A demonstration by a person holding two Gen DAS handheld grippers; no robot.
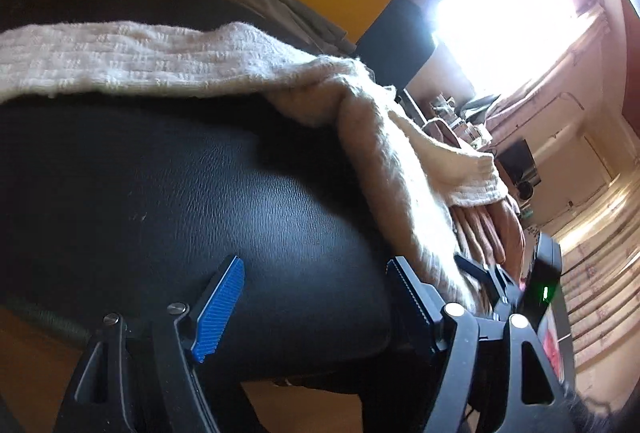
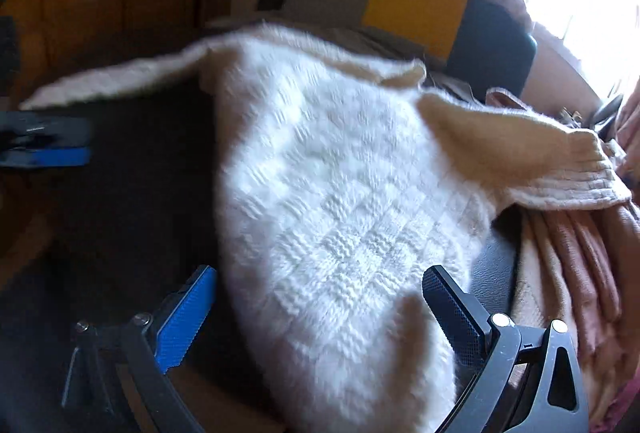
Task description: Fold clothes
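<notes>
Black leather seat (image 1: pixel 240 173) carries a cream knitted sweater (image 2: pixel 340 193); pink cloth (image 2: pixel 568 253) lies beside it. Both tongs gape wide — left gripper (image 1: pixel 316 289) and right gripper (image 2: pixel 320 305) clasp nothing.

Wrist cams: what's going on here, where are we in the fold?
A person is folding a cream knit sweater on a black leather seat, one hand-held gripper in each hand. The right hand-held gripper is open, its fingers straddling the sweater's near end without pinching it. The left hand-held gripper is also open over bare leather, beside the sweater's edge. One sleeve trails toward pink folded fabric. Nothing is gripped.
</notes>
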